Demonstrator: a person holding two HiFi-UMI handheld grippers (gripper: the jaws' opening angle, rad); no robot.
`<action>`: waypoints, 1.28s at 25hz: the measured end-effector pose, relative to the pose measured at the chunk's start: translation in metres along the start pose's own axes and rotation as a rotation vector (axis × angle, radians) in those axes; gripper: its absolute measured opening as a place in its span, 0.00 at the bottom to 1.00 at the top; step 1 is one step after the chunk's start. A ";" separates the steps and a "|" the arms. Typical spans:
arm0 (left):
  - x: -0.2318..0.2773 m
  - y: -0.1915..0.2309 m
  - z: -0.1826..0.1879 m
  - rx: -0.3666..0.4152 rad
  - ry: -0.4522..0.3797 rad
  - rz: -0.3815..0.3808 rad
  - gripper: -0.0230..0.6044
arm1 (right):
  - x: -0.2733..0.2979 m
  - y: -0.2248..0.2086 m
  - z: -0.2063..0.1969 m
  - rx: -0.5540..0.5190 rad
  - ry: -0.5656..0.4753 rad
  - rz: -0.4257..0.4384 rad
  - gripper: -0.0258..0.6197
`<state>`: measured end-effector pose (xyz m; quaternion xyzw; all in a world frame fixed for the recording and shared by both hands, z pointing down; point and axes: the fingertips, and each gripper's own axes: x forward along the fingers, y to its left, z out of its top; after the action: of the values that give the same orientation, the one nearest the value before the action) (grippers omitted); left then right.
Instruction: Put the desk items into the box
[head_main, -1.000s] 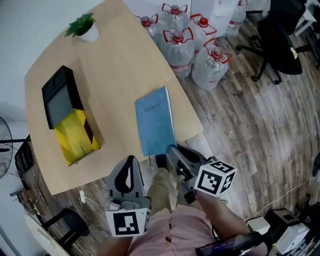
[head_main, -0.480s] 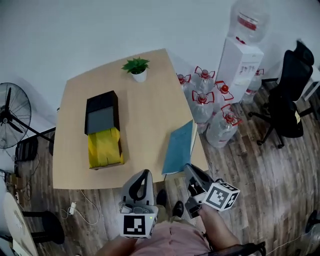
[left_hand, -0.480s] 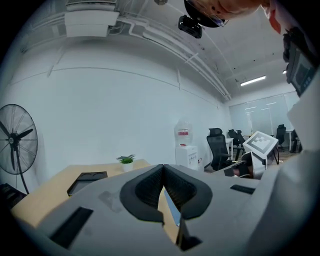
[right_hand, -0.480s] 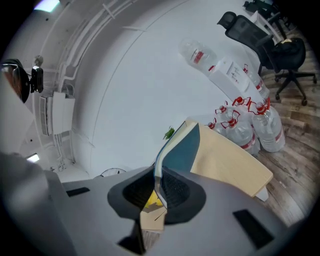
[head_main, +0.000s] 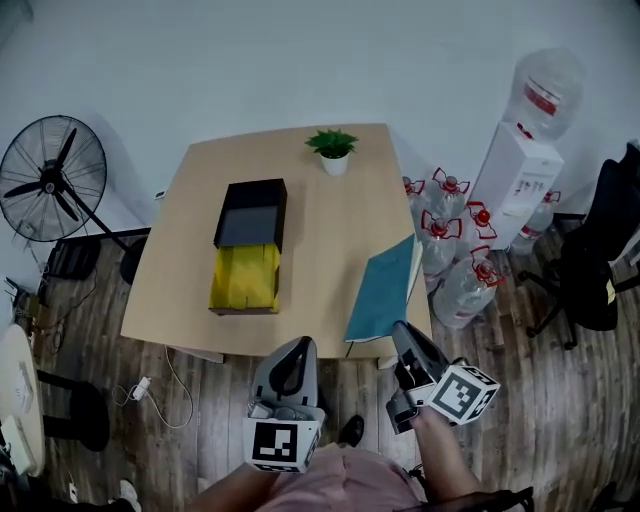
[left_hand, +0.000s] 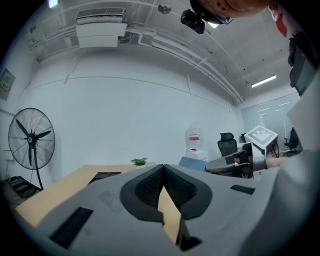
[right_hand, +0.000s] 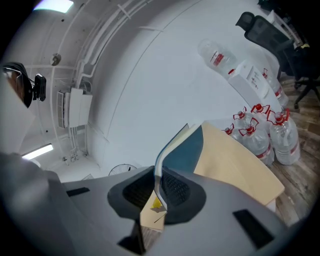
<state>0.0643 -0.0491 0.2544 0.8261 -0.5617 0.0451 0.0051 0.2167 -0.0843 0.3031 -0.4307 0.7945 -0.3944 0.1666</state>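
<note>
The thin blue-covered notebook was gripped at its near end by the right gripper. Its jaws were closed on the cover and pages. In the right gripper view the book's edge was seen pinched between the dark ribbed pads, with the rest fanning upward. In the head view the notebook was seen right of centre, slanted over the right side of the light wooden table. Whether its far end rested on the tabletop could not be told. An edge grip was probably chosen because a flat book offers little other purchase, and such a hold was judged liable to let the book swing.

The left gripper was held low in the frame, short of the table's near edge. Its jaws were pressed together on nothing, so it was judged to be held clear in reserve.

The black box with yellow flaps was set left of centre on the table. Its flaps were folded outward toward the bottom of the frame, presumably so that the mouth was left open for loading. The notebook was well apart from it, so a carry leftward was judged necessary. A small green potted plant was seen at the table's upper edge.
</note>
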 end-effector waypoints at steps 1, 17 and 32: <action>-0.003 0.002 0.000 -0.002 0.002 0.010 0.05 | 0.002 0.003 -0.002 -0.006 0.008 0.006 0.11; -0.032 0.087 -0.008 -0.020 -0.013 0.118 0.05 | 0.072 0.063 -0.050 -0.052 0.089 0.101 0.11; -0.057 0.227 -0.019 -0.021 0.003 0.221 0.05 | 0.191 0.139 -0.120 -0.044 0.136 0.191 0.11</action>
<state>-0.1684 -0.0787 0.2591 0.7590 -0.6497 0.0409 0.0095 -0.0422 -0.1385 0.2865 -0.3290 0.8498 -0.3874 0.1393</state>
